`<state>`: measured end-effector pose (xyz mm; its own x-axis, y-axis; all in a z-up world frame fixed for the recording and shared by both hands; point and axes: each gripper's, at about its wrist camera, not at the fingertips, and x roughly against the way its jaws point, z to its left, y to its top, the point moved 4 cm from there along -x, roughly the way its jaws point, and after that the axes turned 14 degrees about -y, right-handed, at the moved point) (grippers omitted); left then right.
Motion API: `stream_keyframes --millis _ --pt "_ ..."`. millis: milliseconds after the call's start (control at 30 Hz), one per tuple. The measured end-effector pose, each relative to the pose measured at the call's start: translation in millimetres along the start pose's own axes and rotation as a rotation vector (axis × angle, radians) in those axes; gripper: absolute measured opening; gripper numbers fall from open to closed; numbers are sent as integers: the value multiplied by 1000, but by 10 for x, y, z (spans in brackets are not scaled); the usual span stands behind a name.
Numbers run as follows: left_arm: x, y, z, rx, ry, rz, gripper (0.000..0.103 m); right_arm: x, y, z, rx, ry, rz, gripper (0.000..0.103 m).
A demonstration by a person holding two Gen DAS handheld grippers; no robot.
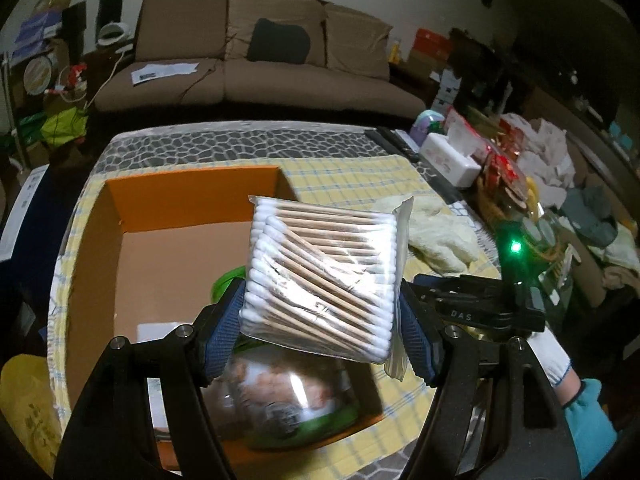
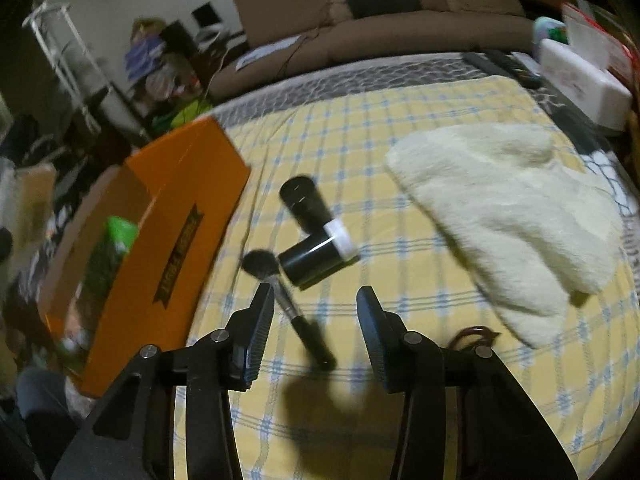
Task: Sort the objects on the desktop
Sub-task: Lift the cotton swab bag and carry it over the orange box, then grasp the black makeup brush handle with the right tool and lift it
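The left gripper (image 1: 322,320) is clamped on a clear plastic packet of wooden cotton swabs (image 1: 324,276), its blue pads pressing the packet's two side edges. The swabs inside lie with their long axis running from upper left to lower right, white tips lining both sides. The packet hangs above an open orange cardboard box (image 1: 192,196), which already holds a clear plastic container with a green lid (image 1: 280,396).

The right gripper (image 2: 316,312) has its jaws apart with nothing between the pads, just above a yellow checked tablecloth (image 2: 400,152). Just beyond its fingertips lies a black-handled makeup brush (image 2: 292,312), handle toward the gripper, bristles pointing away to the upper left. Beside the bristles lie two black cylindrical tubes (image 2: 310,236), touching in a V. A pale fluffy towel (image 2: 508,208) lies to the right.
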<state>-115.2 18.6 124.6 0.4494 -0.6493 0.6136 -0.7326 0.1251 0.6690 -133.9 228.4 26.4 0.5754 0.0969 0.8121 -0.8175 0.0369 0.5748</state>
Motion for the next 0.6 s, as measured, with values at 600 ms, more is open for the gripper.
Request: stream_keyframes --millis 600 --pt "356 -200 665 93 -29 -83 69 -435 -172 530 221 -137 52 38"
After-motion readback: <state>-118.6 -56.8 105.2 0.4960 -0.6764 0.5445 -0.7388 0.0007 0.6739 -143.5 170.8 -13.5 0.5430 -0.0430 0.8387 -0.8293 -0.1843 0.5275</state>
